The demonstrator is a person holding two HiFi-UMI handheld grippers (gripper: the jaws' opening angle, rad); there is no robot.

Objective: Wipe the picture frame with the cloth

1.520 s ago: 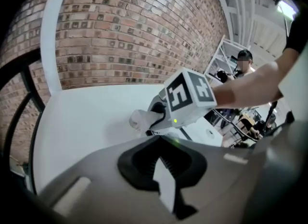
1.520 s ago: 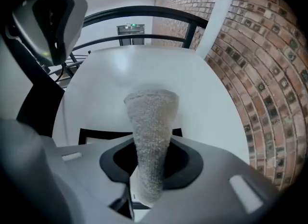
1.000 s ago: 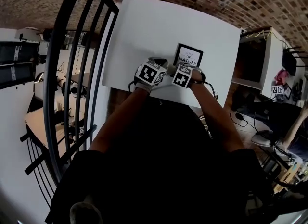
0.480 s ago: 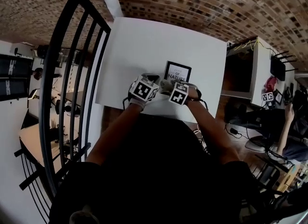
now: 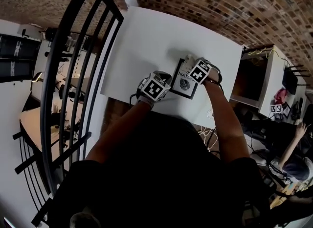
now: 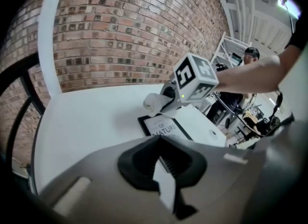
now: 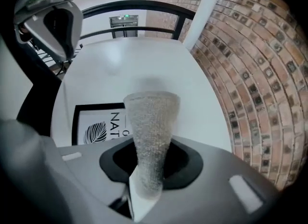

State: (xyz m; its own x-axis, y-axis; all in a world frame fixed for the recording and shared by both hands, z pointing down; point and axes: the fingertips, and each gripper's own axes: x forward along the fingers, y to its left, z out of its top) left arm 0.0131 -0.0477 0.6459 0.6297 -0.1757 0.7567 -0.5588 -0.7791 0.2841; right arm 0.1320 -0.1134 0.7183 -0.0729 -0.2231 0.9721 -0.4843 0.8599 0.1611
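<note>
The frame (image 5: pixel 184 82) lies flat near the table's (image 5: pixel 146 31) 6 o'clock edge, with bare top spreading toward 11 o'clock. The right gripper (image 7: pixel 144 189), clamped on the cloth (image 7: pixel 150 131), has moved from the frame's near edge to its 12 o'clock edge. The left gripper (image 6: pixel 166 182), jaws together and empty, sits at the frame's 8 o'clock.

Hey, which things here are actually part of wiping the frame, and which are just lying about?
For the job:
frame
cloth, clamped in the right gripper
table under the frame

Just about:
left gripper, shut and empty
railing
shelf unit
cables
</note>
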